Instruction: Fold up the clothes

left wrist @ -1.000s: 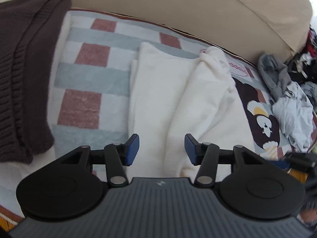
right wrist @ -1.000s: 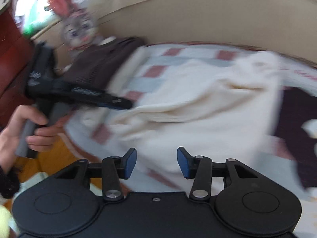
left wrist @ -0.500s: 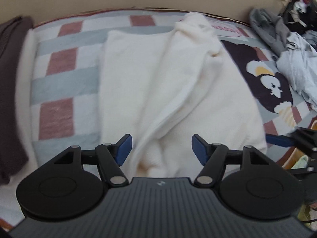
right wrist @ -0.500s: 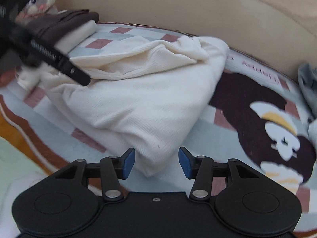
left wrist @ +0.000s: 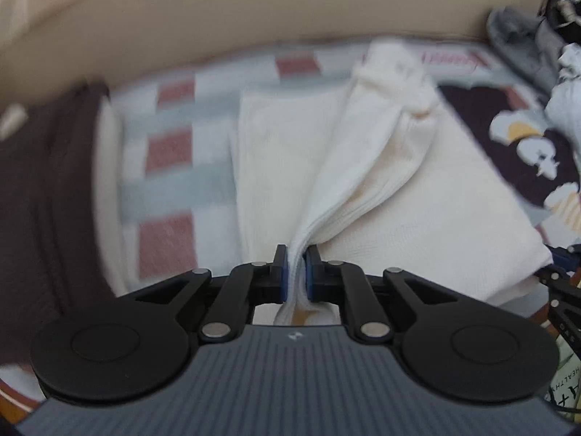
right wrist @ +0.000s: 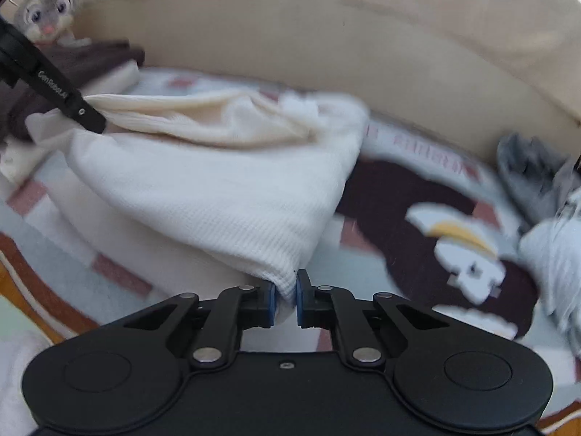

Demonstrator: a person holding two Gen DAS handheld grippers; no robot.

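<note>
Where both claws hung wide a moment ago, my left claw (left wrist: 297, 272) and right claw (right wrist: 285, 299) now pinch the cream knit garment (right wrist: 218, 196) on the patterned blanket (right wrist: 417, 196), so a fold can follow.

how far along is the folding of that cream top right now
Done: a dark brown garment lies at the side and looks folded, and the cream top is partly doubled over. In hand: the left gripper and right gripper each pinch an edge of it. Left: finishing this fold, then the crumpled grey clothes.
</note>
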